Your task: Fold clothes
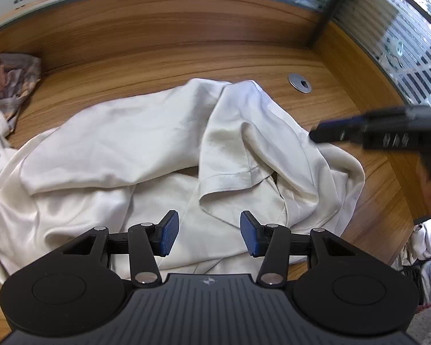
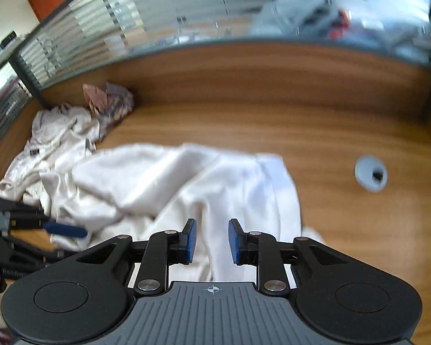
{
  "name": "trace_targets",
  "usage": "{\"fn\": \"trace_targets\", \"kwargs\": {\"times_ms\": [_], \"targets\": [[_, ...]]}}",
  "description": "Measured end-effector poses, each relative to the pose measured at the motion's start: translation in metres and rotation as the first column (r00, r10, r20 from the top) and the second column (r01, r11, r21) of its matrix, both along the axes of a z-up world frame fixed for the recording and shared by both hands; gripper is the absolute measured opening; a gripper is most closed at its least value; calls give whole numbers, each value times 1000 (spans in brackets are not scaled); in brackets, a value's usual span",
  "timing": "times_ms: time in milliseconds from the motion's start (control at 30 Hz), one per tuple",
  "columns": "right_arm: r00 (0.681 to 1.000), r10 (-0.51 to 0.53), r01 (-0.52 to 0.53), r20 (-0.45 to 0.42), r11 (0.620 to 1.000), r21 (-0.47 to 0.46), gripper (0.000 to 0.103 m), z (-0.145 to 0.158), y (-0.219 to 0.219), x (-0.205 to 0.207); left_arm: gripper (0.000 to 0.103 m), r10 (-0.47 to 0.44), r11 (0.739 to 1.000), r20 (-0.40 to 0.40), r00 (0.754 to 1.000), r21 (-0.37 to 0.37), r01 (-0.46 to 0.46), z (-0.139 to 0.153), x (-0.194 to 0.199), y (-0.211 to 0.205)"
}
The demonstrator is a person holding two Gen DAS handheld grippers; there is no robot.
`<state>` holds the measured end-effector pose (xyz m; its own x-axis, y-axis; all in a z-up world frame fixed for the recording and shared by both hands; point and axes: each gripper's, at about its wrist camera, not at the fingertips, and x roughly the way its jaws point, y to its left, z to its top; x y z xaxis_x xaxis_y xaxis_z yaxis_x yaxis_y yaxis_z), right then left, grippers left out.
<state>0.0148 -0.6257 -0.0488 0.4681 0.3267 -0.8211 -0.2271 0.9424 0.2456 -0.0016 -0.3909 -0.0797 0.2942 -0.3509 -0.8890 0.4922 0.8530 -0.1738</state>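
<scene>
A cream shirt (image 1: 163,143) lay crumpled on the wooden desk (image 1: 158,57), spread across most of its near half, with one short sleeve (image 1: 227,181) folded over the middle so that its hemmed cuff pointed toward the near edge. The left gripper (image 1: 209,233) hung over the near part of the shirt with its blue pads (image 1: 169,233) standing well apart and nothing between them; the cloth lay below them, untouched as far as could be seen. The right gripper (image 2: 212,241) stood above the right-hand side of the same shirt (image 2: 186,178), its jaws narrower than the left ones but parted, with a fold of cloth visible through the gap and no pad pressing on it. From the left wrist view, the right gripper (image 1: 330,132) appeared blurred at the right edge, just beside the shirt's raised fold. A second pale garment (image 2: 57,132) and a pinkish-grey bundle (image 2: 109,100) sat in the far left corner, against the desk's wooden back panel (image 2: 244,69). A round grey cable port (image 2: 370,174) was set in the desk to the right, apart from the shirt.
</scene>
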Motion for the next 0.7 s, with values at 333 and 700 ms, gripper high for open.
{"fn": "trace_targets", "kwargs": {"times_ms": [333,700], "targets": [[996,-13,16,-84,999,39,27,-47,27,-9,53,-19,1000,20,1000,9,19,-8,14,-13],[986,-101,111,-133,991,74,38,-74,51,27,53,114,992,13,993,48,-115,-12,26,32]]}}
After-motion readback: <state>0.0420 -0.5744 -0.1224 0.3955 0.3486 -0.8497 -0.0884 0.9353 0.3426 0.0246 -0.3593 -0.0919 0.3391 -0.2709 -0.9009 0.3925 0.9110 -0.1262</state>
